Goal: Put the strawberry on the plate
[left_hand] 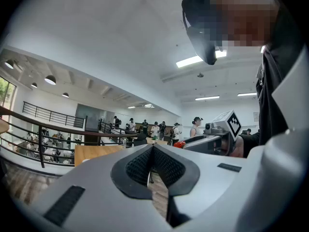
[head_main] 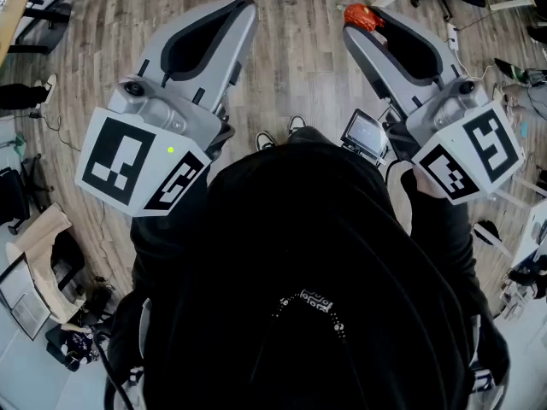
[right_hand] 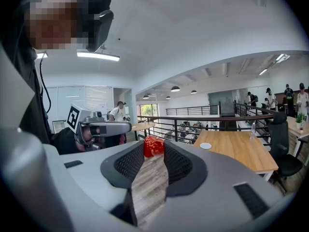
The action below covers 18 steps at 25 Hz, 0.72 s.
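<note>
Your right tool [right_hand: 153, 149] pinches the strawberry [right_hand: 153, 144] right at its tips. The fruit is glossy red, lumpy and faceted, and sits between two black, finely ribbed pads set in smooth grey plastic shells. Your left tool [left_hand: 152, 149] has the same ribbed pads, pressed together at the tips with nothing between them; only a thin slit shows farther back.

You hold both tools out in front of your chest, side by side and well apart, over a floor [head_main: 295, 67] of grey-brown wood planks. Each tool carries a white cube with black square markers near your hands. Your black garment [head_main: 325, 254] fills the lower part of the head view, with your shoes [head_main: 278, 135] just past it and a small screen [head_main: 363, 133] beside them.

Off to the right stands a pale wooden surface [right_hand: 241, 153] carrying a small white round disc [right_hand: 205, 146]; it is too small to tell whether it is the plate. A black office chair [right_hand: 282, 146] stands beside the surface, and a dark metal railing [right_hand: 203, 121] runs behind it. The strawberry is in the air, far from that surface.
</note>
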Tool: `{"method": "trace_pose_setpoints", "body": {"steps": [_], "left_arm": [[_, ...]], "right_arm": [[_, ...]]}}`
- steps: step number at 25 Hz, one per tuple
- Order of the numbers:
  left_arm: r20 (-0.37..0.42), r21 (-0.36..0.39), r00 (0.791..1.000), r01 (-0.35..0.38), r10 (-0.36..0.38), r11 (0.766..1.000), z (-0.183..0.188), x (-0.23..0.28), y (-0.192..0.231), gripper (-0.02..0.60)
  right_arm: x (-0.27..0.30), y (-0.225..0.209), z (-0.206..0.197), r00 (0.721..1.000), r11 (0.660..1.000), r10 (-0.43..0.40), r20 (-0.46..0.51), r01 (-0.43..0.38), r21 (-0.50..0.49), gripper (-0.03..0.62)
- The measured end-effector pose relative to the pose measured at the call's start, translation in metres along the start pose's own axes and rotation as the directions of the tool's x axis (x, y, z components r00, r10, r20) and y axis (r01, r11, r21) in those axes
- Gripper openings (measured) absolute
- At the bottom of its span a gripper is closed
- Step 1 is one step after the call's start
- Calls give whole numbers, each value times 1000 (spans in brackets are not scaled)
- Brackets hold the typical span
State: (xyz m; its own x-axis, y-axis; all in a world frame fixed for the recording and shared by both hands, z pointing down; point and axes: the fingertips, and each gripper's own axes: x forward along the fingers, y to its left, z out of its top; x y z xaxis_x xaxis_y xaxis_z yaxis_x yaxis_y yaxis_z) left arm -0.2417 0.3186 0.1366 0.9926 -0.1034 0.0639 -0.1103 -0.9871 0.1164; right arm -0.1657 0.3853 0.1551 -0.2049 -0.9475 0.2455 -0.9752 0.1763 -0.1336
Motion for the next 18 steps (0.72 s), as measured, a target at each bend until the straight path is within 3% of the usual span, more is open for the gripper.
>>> {"method": "trace_pose_setpoints", "body": {"steps": [8, 15, 18], "left_arm": [[17, -26, 1000, 11, -11, 1000, 0, 5, 2, 3], [11, 7, 1000, -27, 27, 1000, 3, 3, 2, 3], [10, 10, 1000, -26, 26, 1000, 1, 23, -2, 3]], "right_arm": [[-2, -5, 6, 1000, 1000, 12, 25, -12, 2, 140], [-10, -6, 6, 999, 1000, -11, 43, 11, 3, 140], [-16, -28, 3, 999, 1000, -8, 47, 7, 15, 140]]}}
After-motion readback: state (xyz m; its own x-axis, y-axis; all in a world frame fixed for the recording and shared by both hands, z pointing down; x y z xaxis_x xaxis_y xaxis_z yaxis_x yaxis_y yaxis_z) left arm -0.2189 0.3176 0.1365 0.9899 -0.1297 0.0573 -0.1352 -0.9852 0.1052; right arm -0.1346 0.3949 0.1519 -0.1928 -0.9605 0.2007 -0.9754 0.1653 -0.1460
